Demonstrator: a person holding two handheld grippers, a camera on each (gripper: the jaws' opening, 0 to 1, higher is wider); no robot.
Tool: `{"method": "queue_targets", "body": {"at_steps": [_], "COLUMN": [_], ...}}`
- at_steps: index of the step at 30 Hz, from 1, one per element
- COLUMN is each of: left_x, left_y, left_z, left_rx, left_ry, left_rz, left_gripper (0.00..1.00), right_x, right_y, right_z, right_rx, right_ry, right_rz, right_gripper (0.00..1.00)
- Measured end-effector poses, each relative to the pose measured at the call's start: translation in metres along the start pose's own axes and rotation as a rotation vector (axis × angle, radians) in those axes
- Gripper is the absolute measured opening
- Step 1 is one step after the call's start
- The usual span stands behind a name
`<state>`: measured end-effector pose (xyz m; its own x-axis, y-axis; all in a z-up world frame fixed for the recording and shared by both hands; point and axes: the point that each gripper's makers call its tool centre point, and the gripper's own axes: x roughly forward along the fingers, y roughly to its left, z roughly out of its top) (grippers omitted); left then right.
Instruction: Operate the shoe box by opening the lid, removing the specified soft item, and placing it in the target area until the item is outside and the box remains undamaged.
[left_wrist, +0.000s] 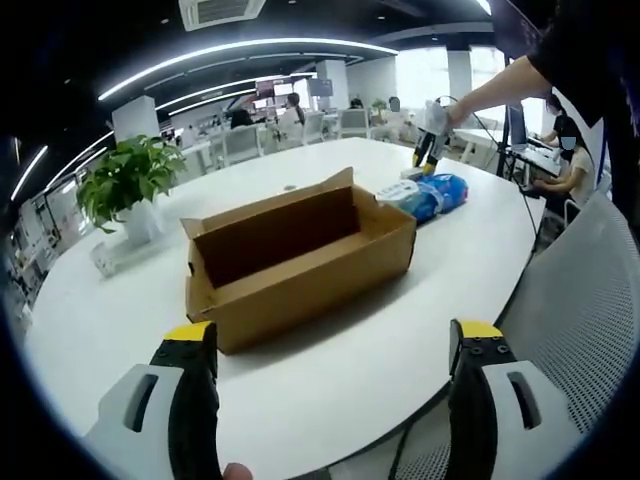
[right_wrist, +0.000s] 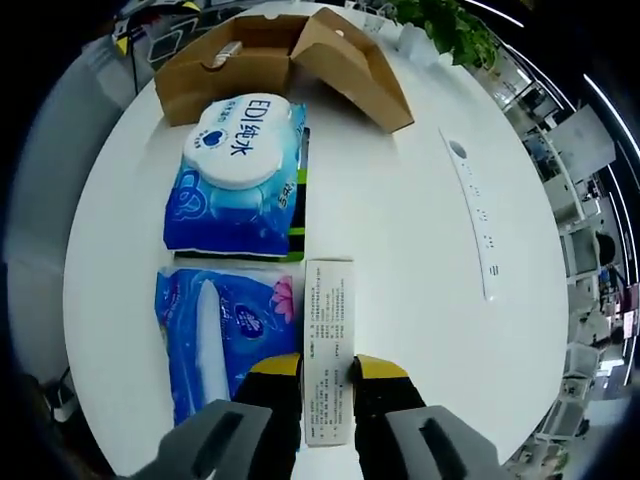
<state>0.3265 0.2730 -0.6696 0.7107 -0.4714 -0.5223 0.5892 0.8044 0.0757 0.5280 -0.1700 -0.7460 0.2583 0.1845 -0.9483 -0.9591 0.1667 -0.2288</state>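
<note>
Shoe box (left_wrist: 300, 255): lid open, inside bare | left tool (left_wrist: 335, 345): jaws apart | right tool (right_wrist: 328, 368): clamping white carton (right_wrist: 329, 345)

In the right gripper view, the near end of the white slip (right_wrist: 328, 350) is hidden between the fingers (right_wrist: 276, 385), and the lower blue packet (right_wrist: 215, 335) is partly covered by them. The box (right_wrist: 285, 55) interior is screened by its raised flap. In the left gripper view, the packets (left_wrist: 432, 195) are partly hidden behind the box (left_wrist: 300, 255), and their print is too small to be read.
</note>
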Motion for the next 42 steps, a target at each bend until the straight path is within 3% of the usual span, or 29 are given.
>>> {"method": "queue_targets", "body": {"at_steps": [42], "left_x": [0.0000], "left_y": [0.0036], "left_z": [-0.0016], "left_rx": [-0.004], "left_ry": [0.005], "left_rz": [0.010], "left_gripper": [0.95], "right_x": [0.0008], "right_y": [-0.0070], "right_z": [-0.0034], "right_rx": [-0.022], "right_ry": [0.044], "right_rz": [-0.011], "right_gripper": [0.16]}}
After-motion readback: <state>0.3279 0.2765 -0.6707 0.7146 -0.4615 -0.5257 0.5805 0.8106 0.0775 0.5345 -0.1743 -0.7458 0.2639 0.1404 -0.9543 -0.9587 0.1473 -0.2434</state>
